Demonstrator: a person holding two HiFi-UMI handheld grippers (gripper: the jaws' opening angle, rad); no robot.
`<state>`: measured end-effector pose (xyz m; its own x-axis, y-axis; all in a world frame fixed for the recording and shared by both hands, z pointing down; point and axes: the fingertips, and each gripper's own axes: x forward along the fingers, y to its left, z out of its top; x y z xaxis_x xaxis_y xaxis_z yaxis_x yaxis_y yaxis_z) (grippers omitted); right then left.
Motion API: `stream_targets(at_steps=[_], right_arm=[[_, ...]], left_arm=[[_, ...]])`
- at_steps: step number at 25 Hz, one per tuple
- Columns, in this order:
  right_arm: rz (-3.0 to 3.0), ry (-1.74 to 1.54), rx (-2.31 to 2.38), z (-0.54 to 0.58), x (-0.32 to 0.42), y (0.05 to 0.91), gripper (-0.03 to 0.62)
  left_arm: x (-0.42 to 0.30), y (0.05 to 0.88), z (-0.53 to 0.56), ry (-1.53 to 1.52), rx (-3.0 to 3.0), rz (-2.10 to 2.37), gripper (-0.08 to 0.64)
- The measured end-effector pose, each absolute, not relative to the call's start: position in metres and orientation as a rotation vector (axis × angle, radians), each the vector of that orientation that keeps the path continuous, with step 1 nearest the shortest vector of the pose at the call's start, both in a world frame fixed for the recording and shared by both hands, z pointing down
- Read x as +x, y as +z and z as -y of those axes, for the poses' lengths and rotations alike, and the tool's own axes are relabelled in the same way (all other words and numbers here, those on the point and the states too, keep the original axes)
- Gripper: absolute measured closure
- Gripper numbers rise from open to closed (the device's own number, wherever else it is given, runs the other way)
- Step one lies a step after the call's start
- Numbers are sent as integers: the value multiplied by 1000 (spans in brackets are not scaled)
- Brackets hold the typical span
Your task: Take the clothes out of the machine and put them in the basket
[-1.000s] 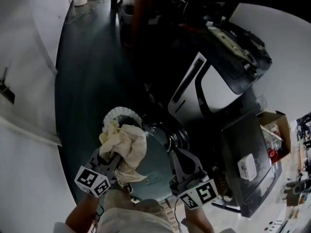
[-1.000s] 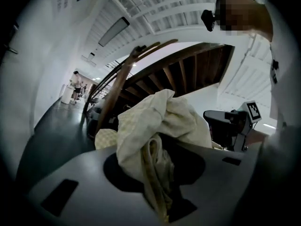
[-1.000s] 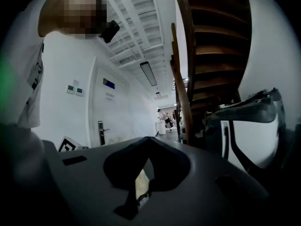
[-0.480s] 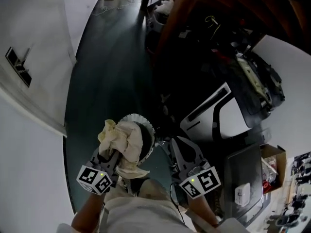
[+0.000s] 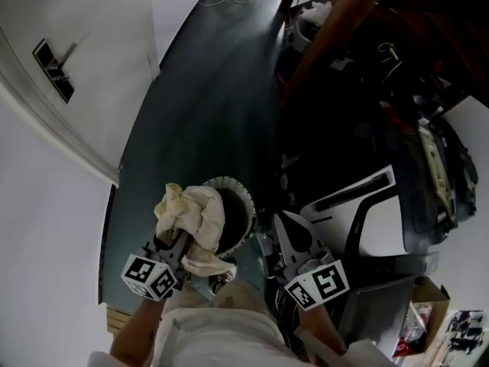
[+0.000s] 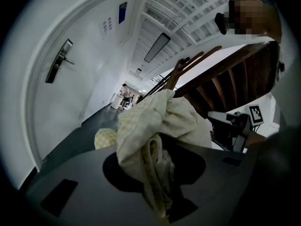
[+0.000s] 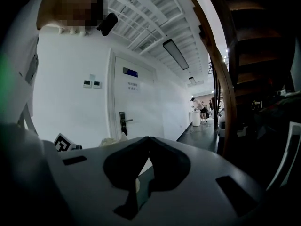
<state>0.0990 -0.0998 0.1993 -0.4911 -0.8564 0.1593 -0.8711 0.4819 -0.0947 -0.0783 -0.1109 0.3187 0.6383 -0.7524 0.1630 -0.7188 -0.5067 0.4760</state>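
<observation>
A crumpled cream cloth [image 5: 191,220] is bunched in my left gripper [image 5: 178,243], whose jaws are shut on it. The cloth hangs over the left rim of a round white basket [image 5: 231,182] with a dark inside, which stands on the dark floor. In the left gripper view the cloth [image 6: 160,121] fills the space between the jaws of that gripper [image 6: 157,173]. My right gripper [image 5: 287,224] is just right of the basket, shut, with nothing held [image 7: 146,140]. The washing machine [image 5: 374,212], dark with white panels, is at the right.
A white wall with a door and its handle [image 5: 53,71] runs along the left. A wooden stair rail [image 5: 336,29] and dark clutter rise at the upper right. A cardboard box [image 5: 428,304] sits by the machine. People stand far down the corridor [image 6: 126,94].
Both grippers have swung left, away from the machine, and the left one has carried the cloth along. The basket now lies right next to the cloth, and the machine has slid to the view's right.
</observation>
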Motion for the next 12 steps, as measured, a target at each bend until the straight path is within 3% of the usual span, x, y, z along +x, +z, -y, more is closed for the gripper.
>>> stream_targets(at_steps=[12], right_arm=[[2549, 435, 1407, 116, 112, 326, 578]], left_arm=[[-8, 478, 152, 111, 2240, 1090, 425]])
